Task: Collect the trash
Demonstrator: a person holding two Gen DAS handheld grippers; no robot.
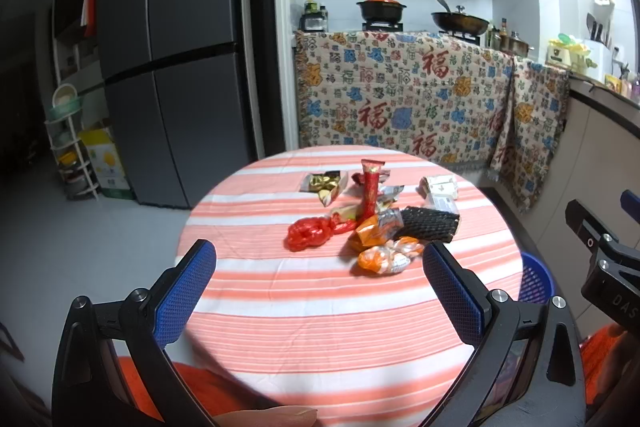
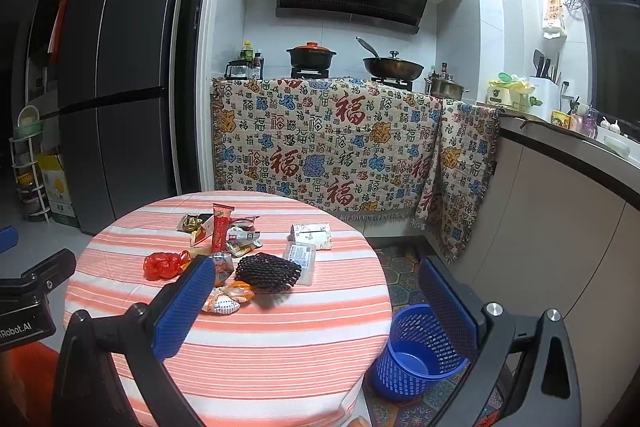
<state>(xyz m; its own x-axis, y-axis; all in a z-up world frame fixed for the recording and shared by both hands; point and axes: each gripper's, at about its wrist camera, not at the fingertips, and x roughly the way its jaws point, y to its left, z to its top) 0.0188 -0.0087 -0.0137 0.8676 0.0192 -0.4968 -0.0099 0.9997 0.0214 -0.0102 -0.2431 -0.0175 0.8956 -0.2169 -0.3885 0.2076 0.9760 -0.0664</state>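
Reaching with both my left claw (image 1: 319,281) and right claw (image 2: 316,301) spread wide and empty, I could scatter the seemingly overlapping wrappers (image 1: 382,227) off the tabletop (image 1: 320,327), missing the bin (image 2: 416,351).

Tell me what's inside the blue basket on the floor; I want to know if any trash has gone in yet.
The blue basket shows only its bare blue bottom, no trash. The right gripper's finger covers part of its far rim and wall, so that bit stays unseen.

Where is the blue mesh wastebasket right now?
In the right wrist view, the blue plastic mesh wastebasket stands on the patterned floor mat, right of the round striped table.
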